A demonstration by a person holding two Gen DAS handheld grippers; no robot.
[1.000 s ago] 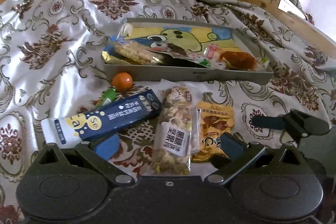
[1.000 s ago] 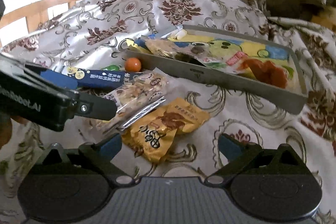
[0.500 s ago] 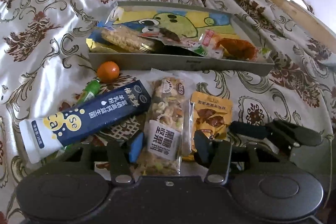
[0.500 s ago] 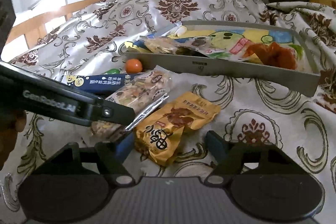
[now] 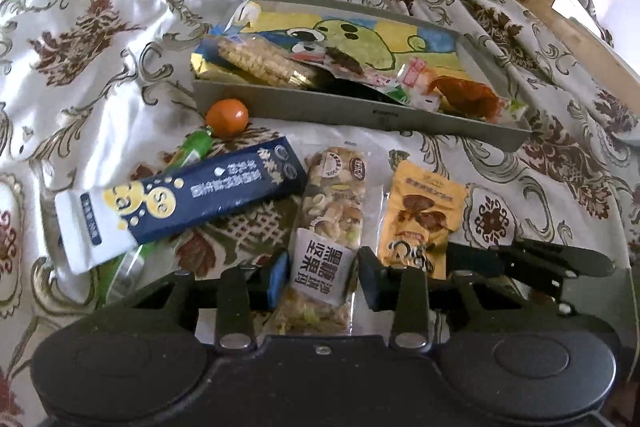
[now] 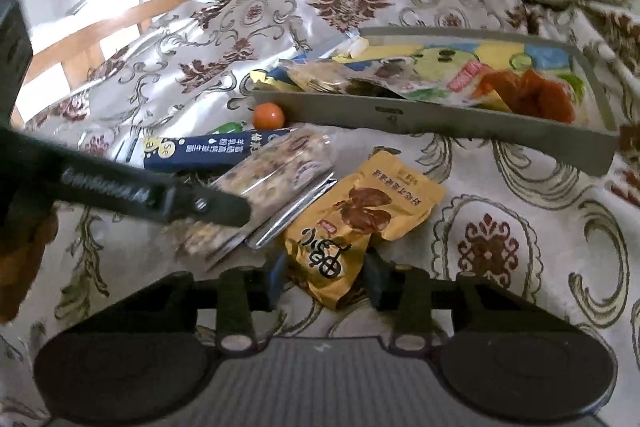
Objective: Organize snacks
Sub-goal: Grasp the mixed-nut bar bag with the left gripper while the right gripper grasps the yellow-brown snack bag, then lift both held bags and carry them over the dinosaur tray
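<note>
In the tray: our grey metal tray (image 5: 360, 111) on the flowery bedspread (image 5: 100, 27) already holds some snacks.
Left out: blue box (image 5: 192, 199), orange ball (image 5: 227, 117).
Left gripper (image 5: 323, 277): we close on the clear nut bar pack (image 5: 332, 227).
Right gripper (image 6: 325, 277): we close on the yellow snack bag (image 6: 360, 215).

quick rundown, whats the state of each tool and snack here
left tool: closed in on the nut bar's near end
right tool: closed in on the yellow pouch's near end
nut bar: sealed, flat on the cloth
yellow pouch: sealed, crumpled at the near end
blue box: closed, lying flat outside the tray
orange ball: loose by the tray's wall
tray: partly filled with snacks
</note>
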